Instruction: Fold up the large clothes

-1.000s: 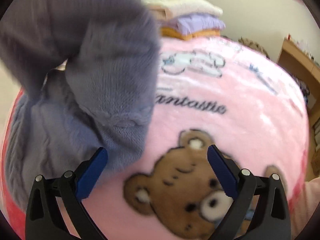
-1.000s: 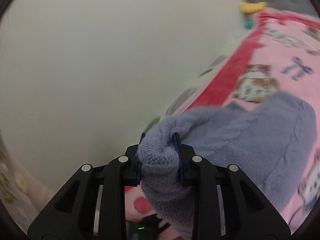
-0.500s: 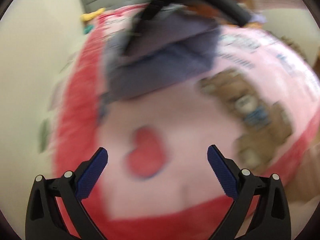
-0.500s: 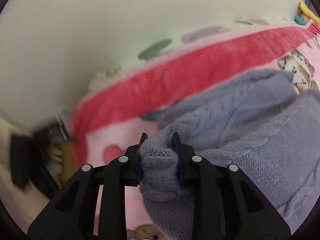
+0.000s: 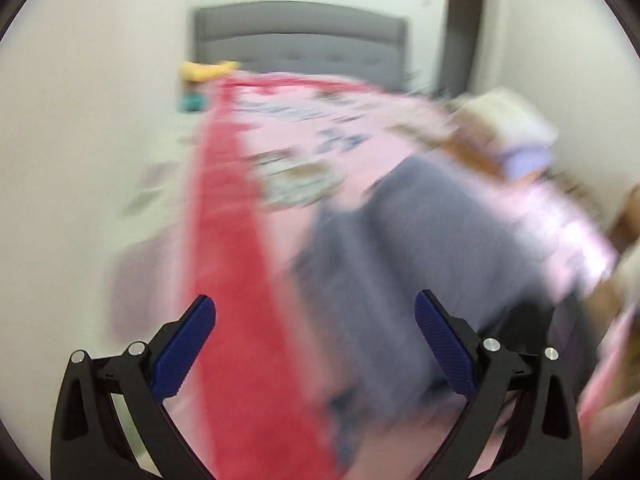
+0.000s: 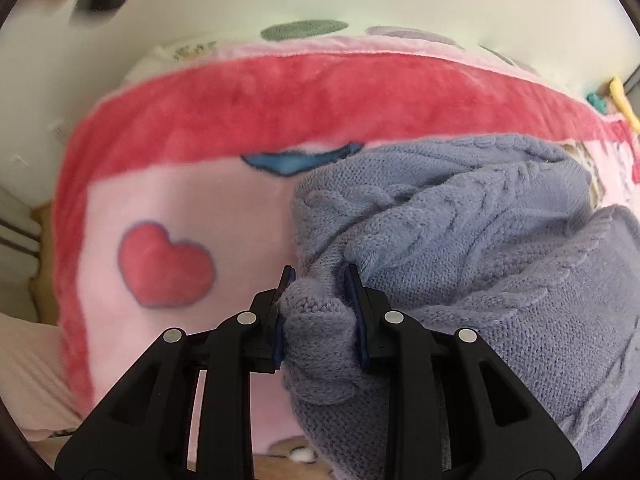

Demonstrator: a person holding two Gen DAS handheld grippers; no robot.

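A lavender-grey cable-knit sweater point(image 6: 500, 240) lies bunched on a pink blanket point(image 6: 192, 200) with a red border. My right gripper point(image 6: 320, 276) is shut on a thick fold of the sweater's knit, low over the blanket and pointing steeply down. In the blurred left wrist view the same sweater point(image 5: 432, 248) spreads across the blanket point(image 5: 288, 148) ahead and to the right. My left gripper point(image 5: 314, 316) is open and holds nothing, hovering above the blanket's red border point(image 5: 232, 240).
A grey headboard point(image 5: 300, 36) stands at the far end of the bed. A yellow and a teal toy point(image 5: 204, 72) lie beside it. A stack of folded clothes point(image 5: 516, 136) sits on the blanket at the right. Pale floor lies to the left.
My left gripper has swung away from the bear print and up, and now faces along the bed toward the headboard. My right gripper has dropped toward the blanket with the sweater fold held throughout.
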